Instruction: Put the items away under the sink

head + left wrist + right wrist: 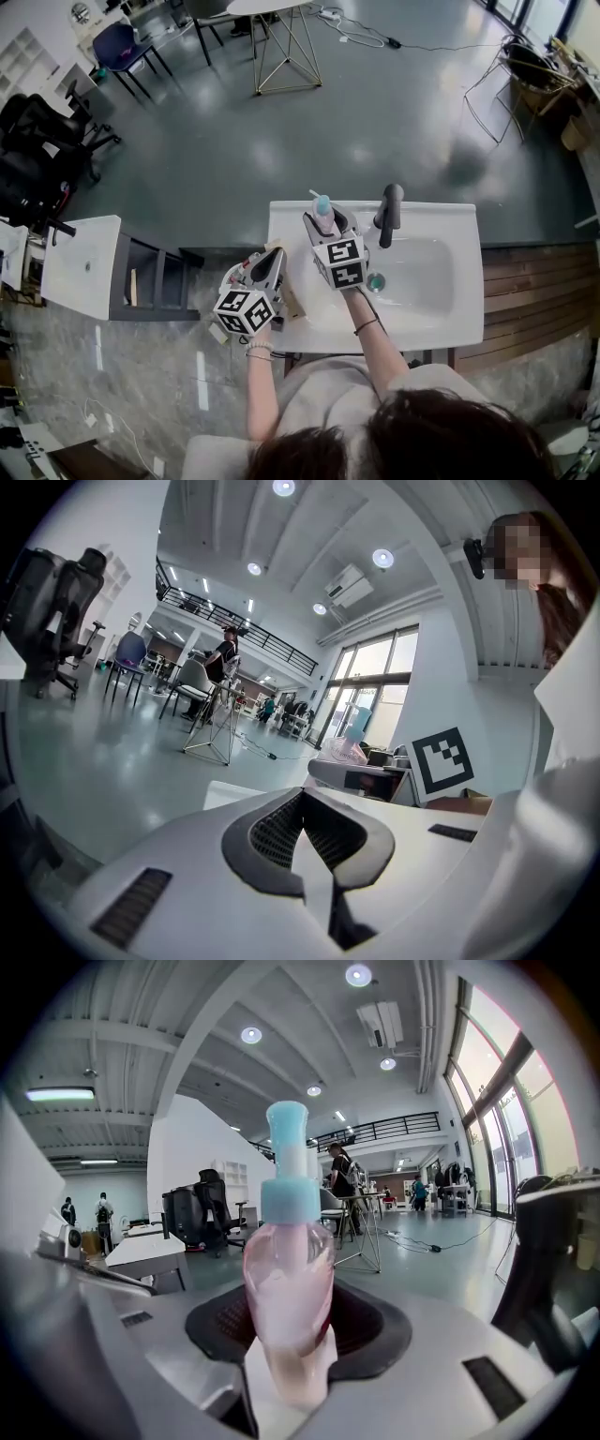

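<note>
A clear pink bottle (322,208) with a light blue pump cap stands upright between the jaws of my right gripper (325,221), which is shut on it above the back left of the white sink (459,281). In the right gripper view the bottle (289,1297) fills the middle, gripped low on its body by the right gripper (291,1344). My left gripper (272,259) hovers at the sink's left edge with its jaws together and nothing in them. The left gripper view shows the left gripper (305,808) shut, with the bottle (354,744) ahead to the right.
A dark faucet (390,214) rises just right of the bottle, with the drain (376,281) in the basin. A brownish item (289,298) lies on the counter by my left gripper. A white side cabinet (84,267) stands to the left, office chairs (37,141) beyond.
</note>
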